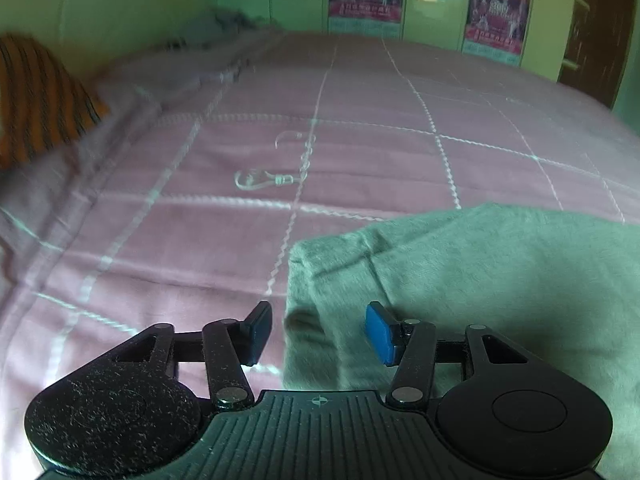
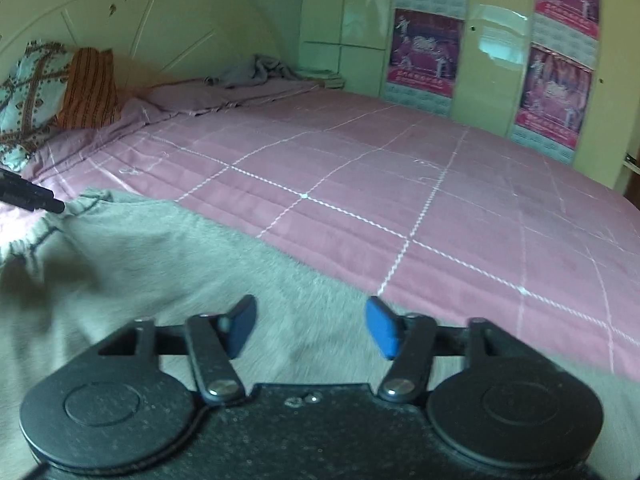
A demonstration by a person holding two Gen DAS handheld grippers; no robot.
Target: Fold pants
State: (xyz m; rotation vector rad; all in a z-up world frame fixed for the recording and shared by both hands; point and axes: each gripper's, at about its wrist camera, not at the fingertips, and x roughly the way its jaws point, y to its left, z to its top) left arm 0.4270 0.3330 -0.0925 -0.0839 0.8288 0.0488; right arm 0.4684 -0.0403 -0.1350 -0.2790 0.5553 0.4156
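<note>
Grey-green fleece pants [image 1: 480, 280] lie on the pink checked bedspread [image 1: 360, 152]. In the left wrist view my left gripper [image 1: 318, 334] is open and empty, its jaws straddling the pants' left edge near a corner. In the right wrist view the pants [image 2: 180, 264] spread below and to the left, with the elastic waistband [image 2: 44, 228] at far left. My right gripper [image 2: 312, 326] is open and empty, low over the pants' far edge. The left gripper's tip [image 2: 36, 196] shows at the left edge, beside the waistband.
A clear plastic hanger hook [image 1: 264, 178] lies on the bedspread ahead of the left gripper. Orange striped pillow [image 2: 90, 88] and patterned pillow [image 2: 28, 96] lean on the headboard. A crumpled grey cloth [image 2: 256, 70] lies at the far corner. A wardrobe with posters [image 2: 424, 48] stands behind.
</note>
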